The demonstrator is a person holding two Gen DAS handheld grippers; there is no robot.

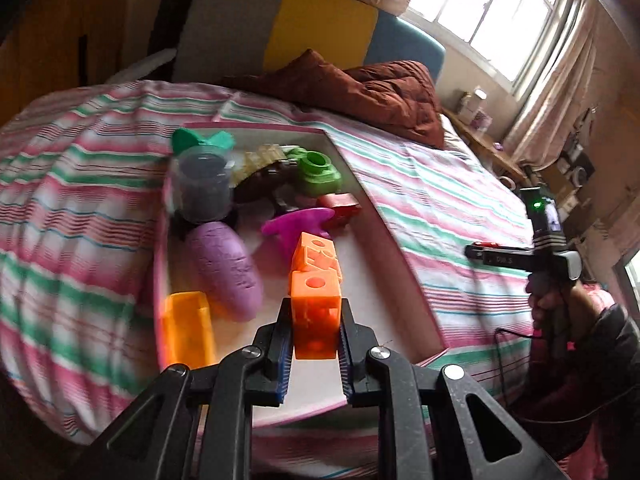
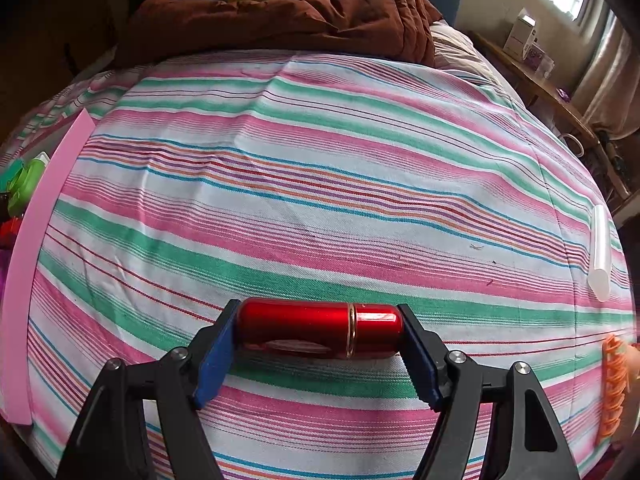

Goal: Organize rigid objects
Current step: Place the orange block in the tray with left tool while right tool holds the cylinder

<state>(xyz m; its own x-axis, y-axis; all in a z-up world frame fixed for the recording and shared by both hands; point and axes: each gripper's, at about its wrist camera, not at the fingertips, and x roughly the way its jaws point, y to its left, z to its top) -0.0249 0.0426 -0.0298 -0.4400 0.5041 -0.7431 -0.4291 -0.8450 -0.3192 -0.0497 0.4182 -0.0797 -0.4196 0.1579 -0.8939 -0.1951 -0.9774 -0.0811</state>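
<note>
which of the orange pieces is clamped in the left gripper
The orange cube with round holes, pinched in the left gripper; the orange box lies free in the tray.

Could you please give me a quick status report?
Left gripper shut on orange block over pink tray. Right gripper shut on red capsule. Nothing blocking.

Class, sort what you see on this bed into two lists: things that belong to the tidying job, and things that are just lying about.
Belongs to the job:
- orange cube in the left gripper
- red capsule in the right gripper
- pink tray holding toys
- purple toy
- white tube

Just lying about:
- brown quilt
- striped sheet
- window
</note>
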